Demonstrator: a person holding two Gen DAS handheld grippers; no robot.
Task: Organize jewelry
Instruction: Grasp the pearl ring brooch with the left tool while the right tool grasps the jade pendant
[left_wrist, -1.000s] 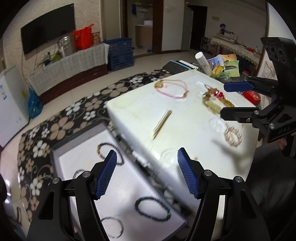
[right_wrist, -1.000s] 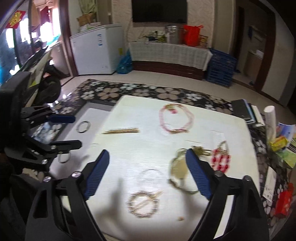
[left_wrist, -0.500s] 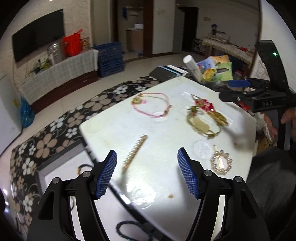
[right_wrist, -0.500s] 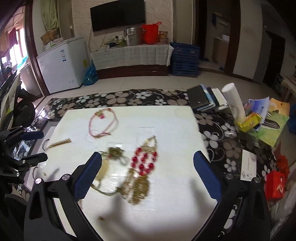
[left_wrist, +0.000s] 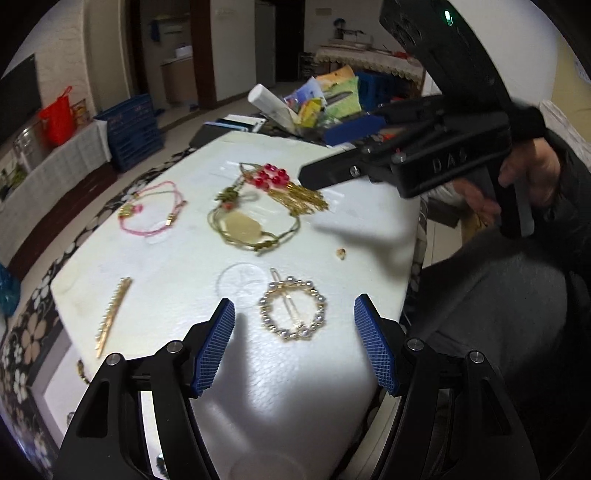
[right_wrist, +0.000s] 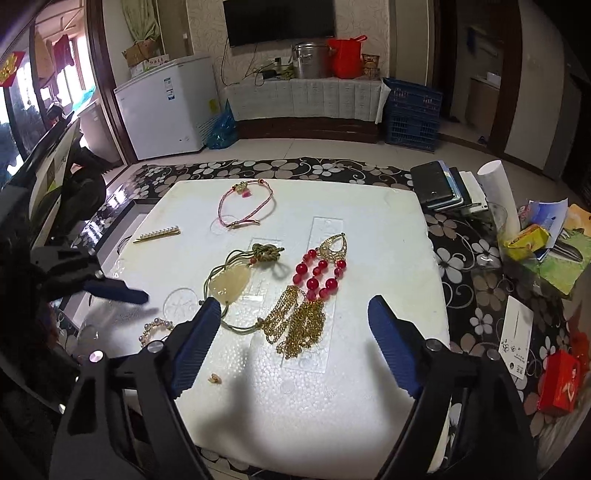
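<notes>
Jewelry lies on a white foam board (left_wrist: 280, 398). A round pearl hair clip (left_wrist: 292, 309) sits just ahead of my open, empty left gripper (left_wrist: 294, 345). Beyond it lie a green cord necklace with a pale stone (left_wrist: 242, 227), a red-bead and gold-chain earring (left_wrist: 291, 188), a pink cord bracelet (left_wrist: 151, 210) and a gold pearl bar clip (left_wrist: 112, 314). My right gripper (right_wrist: 291, 343) is open and empty, above the board's near edge (right_wrist: 295, 417), with the gold chain earring (right_wrist: 314, 291) and the stone necklace (right_wrist: 231, 282) just ahead of it.
A grey-framed tray (left_wrist: 62, 373) with bracelets lies beside the board at the lower left. A small crumb (left_wrist: 341, 253) lies on the board. Phones and books (right_wrist: 443, 184), a white roll (right_wrist: 498, 192) and packets (right_wrist: 532, 236) crowd the floral tablecloth to the right.
My left gripper has swung from the tray over to the board, toward the pearl clip. My right gripper has moved right and closer to the red and gold earring. Both stayed open.
</notes>
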